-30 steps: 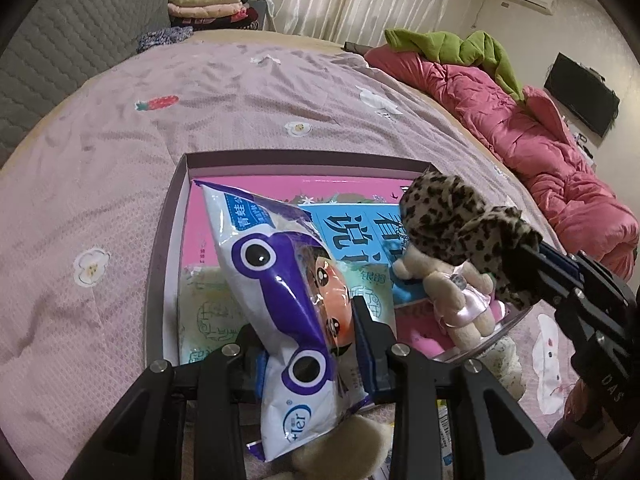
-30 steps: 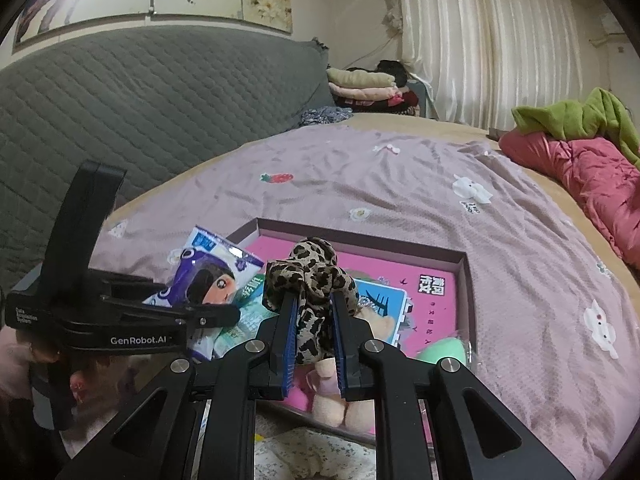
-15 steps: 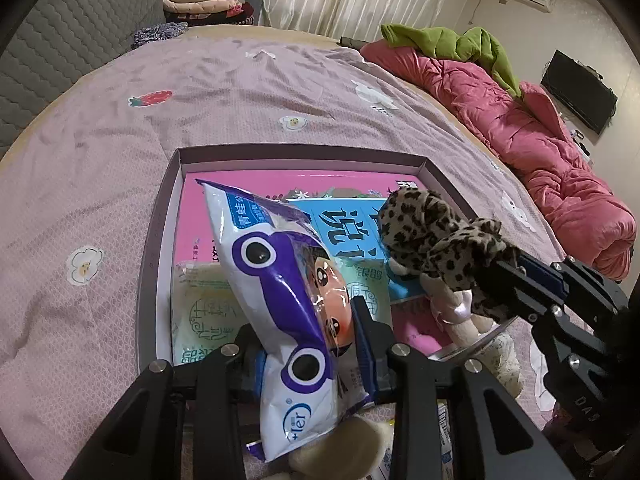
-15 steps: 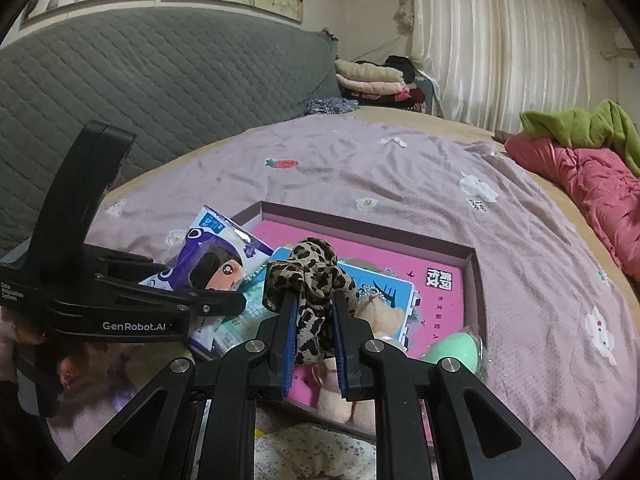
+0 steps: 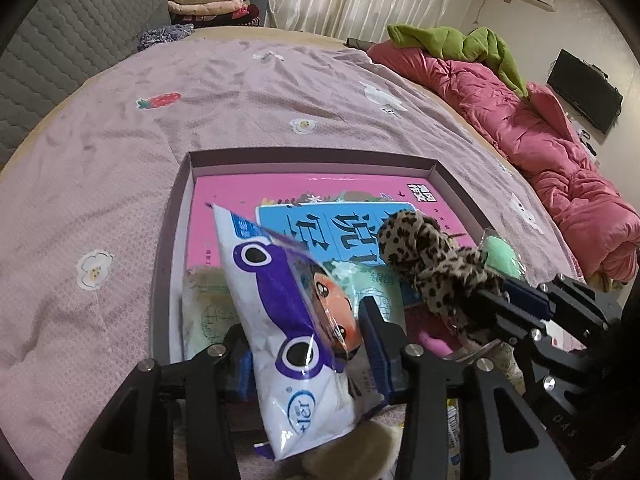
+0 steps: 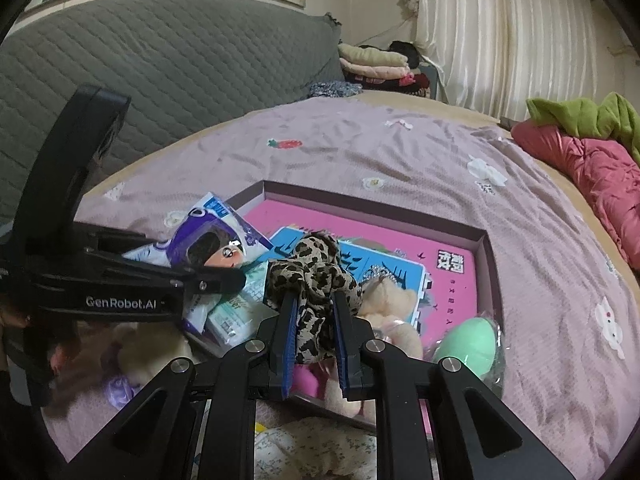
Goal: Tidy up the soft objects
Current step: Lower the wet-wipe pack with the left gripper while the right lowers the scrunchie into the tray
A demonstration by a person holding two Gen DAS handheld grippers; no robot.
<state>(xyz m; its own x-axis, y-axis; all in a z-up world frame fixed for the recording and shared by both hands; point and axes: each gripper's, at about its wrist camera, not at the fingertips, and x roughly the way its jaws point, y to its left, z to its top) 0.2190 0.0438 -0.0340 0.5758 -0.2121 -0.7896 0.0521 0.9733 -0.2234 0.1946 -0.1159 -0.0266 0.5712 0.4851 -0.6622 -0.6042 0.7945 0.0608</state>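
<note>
My left gripper (image 5: 306,334) is shut on a white and purple tissue pack (image 5: 288,312) with a cartoon face, held above the near left part of a shallow box (image 5: 312,157). My right gripper (image 6: 314,312) is shut on a leopard-print scrunchie (image 6: 312,276), held over the box (image 6: 376,206); it also shows in the left wrist view (image 5: 432,260). Inside the box lie a pink and blue book (image 5: 320,208), a green tissue pack (image 5: 208,308), a beige teddy (image 6: 388,300) and a green sponge in clear wrap (image 6: 468,344).
The box sits on a mauve bedspread (image 5: 200,92). A pink quilt (image 5: 540,136) with a green cloth (image 5: 460,40) lies at the right. Folded clothes (image 5: 208,0) are stacked by the grey headboard (image 6: 160,64). Loose soft items (image 6: 312,448) lie on the bed in front of the box.
Both grippers have moved forward over the box with their loads. The scrunchie has moved lower and further over the book, covering the teddy in the left wrist view.
</note>
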